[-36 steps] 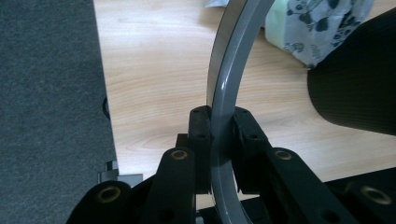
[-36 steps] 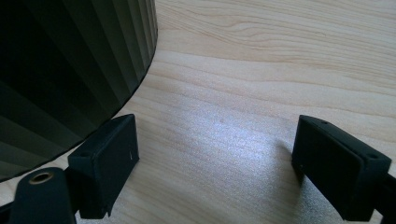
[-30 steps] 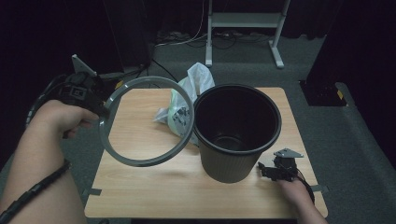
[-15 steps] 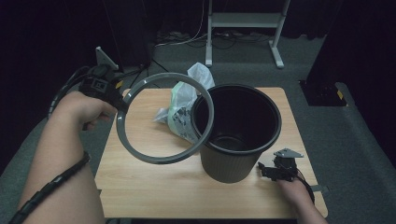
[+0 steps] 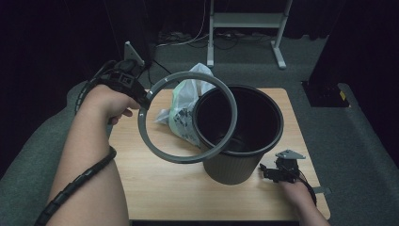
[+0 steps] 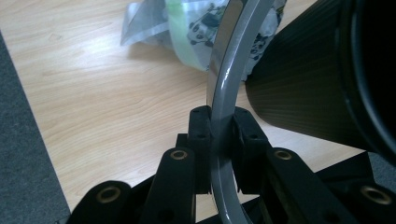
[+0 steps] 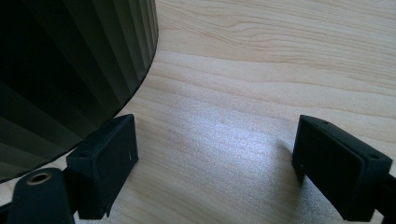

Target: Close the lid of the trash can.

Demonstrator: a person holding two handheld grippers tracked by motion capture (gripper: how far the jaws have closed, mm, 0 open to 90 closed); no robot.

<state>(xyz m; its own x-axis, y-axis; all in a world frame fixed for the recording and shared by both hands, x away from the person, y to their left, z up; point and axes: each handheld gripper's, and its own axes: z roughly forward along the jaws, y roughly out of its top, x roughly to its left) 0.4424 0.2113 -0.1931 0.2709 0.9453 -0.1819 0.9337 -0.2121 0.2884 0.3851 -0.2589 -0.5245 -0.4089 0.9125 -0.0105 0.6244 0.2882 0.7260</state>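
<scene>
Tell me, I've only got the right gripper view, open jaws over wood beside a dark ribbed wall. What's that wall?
Observer: It's the side of a black bin standing on the table; the right gripper sits low beside its base.
Operator: What's the other hand doing?
Observer: The left gripper is shut on a grey ring, held in the air, overlapping the bin's rim from above.
Operator: How is the ring gripped?
Observer: The pads pinch its band from both sides.
Operator: Anything else on the table?
Observer: A crumpled plastic bag with a panda print lies just left of the bin.
</scene>
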